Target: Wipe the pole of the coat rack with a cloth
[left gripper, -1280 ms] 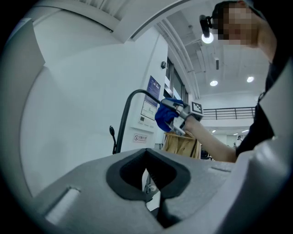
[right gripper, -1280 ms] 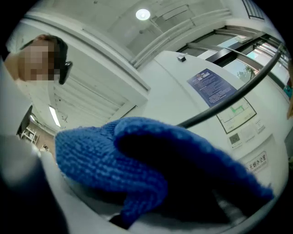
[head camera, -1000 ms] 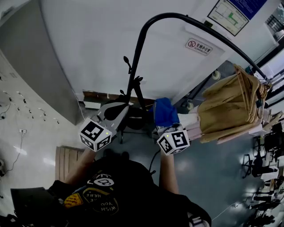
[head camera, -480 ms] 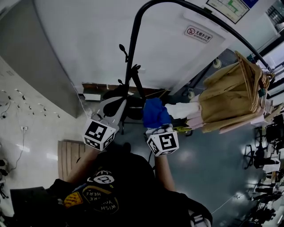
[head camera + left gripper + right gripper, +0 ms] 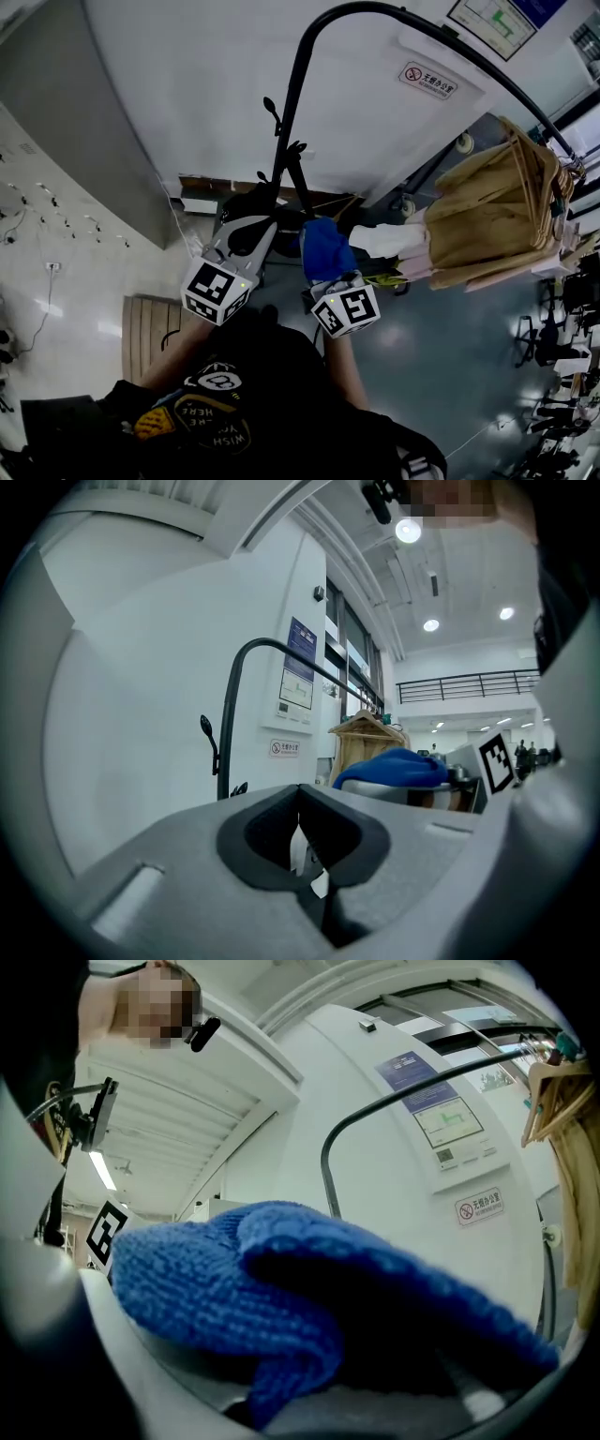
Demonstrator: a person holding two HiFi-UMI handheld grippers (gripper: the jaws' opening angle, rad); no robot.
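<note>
Your left tool [image 5: 300, 836]: jaws closed, empty | your right tool [image 5: 336, 281]: clamped on blue knitted cloth [image 5: 326, 246] | cloth near black curved metal coat-rack pole [image 5: 289, 122], contact unclear

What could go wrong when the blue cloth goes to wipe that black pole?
The cloth sits bunched in the right hand-held gripper, so it might snag on the small hooks sticking out of the pole and pull loose. Clothes hang from the pole's far end; a hard push could perhaps rock it and swing them.
</note>
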